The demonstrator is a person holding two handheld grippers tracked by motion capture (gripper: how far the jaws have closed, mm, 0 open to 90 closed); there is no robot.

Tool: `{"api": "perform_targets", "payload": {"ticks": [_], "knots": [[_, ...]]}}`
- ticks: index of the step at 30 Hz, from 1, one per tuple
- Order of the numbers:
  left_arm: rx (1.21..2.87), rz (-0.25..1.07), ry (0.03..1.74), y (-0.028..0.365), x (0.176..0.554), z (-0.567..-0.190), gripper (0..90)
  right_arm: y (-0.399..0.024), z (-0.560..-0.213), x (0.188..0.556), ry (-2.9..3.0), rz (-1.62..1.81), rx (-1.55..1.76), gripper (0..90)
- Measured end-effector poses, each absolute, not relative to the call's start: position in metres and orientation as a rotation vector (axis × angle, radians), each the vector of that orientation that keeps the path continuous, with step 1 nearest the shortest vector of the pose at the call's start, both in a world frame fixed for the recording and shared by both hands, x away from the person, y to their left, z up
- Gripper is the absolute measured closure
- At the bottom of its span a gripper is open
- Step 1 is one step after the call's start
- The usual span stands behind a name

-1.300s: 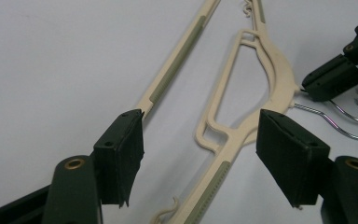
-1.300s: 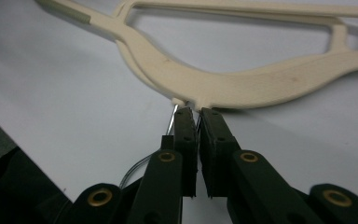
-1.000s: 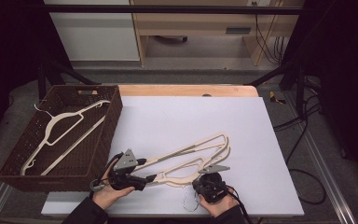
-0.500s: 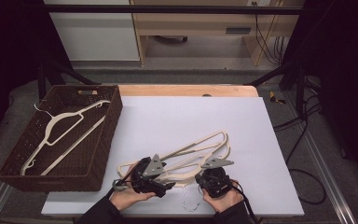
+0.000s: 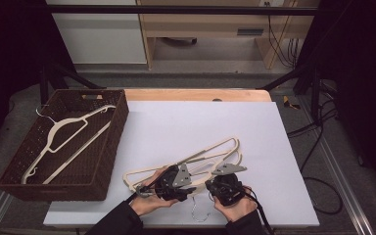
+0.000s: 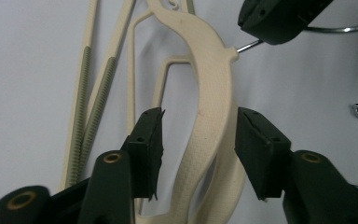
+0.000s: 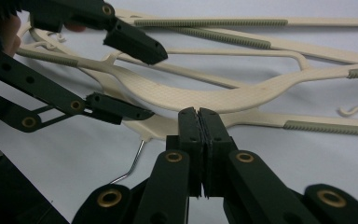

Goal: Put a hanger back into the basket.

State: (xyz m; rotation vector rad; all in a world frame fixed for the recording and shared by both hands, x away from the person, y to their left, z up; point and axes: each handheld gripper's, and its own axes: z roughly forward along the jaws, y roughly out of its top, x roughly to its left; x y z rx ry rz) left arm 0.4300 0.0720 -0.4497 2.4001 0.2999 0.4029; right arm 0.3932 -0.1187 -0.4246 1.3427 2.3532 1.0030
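Left gripper view: left gripper (image 6: 199, 144) fingers spread, just been closing, either side of a cream plastic hanger (image 6: 212, 93)'s curved, fine-textured neck, not pressing.
Right gripper (image 7: 199, 122): fingers pressed together just before the hanger's neck; whether they grip it I cannot tell.
Hangers on white counter (image 5: 176, 127): two or three, overlapping, ribbed grey grips, wire hooks.
Farther left: brown woven basket (image 5: 110, 161), one hanger (image 5: 63, 139) inside.

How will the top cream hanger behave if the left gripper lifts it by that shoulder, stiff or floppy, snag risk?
Probably stiff: the top hanger is a thick moulded arm with a textured face, so the fingers should hold without slipping. It looks light for its span. Its rails cross the hanger beneath, and the hook may snag, so lifting may drag the other.
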Motion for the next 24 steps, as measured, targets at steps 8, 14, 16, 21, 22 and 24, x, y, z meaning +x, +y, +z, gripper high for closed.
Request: {"api": "perform_targets", "payload": {"ticks": [8,14,16,21,22,24], "knots": [[2.460,0.426,0.301,0.064,0.431,-0.455,68.6,-0.117,-0.423,0.392,2.364,0.986,1.317,89.3],[2.445,0.439,0.280,0.068,0.430,-0.449,70.5,-0.120,-0.421,0.392,2.367,1.070,1.280,85.1],[2.433,0.435,0.281,0.071,0.431,-0.446,71.2,-0.126,-0.416,0.392,2.371,1.138,1.263,78.4],[2.410,0.442,0.289,0.077,0.434,-0.436,72.8,-0.151,-0.398,0.390,2.213,1.300,1.214,63.5],[2.396,0.434,0.301,0.077,0.435,-0.435,73.3,-0.160,-0.393,0.390,2.158,1.332,1.193,57.5],[2.376,0.432,0.315,0.080,0.438,-0.430,74.1,-0.175,-0.387,0.389,2.072,1.355,1.182,50.0]]}}
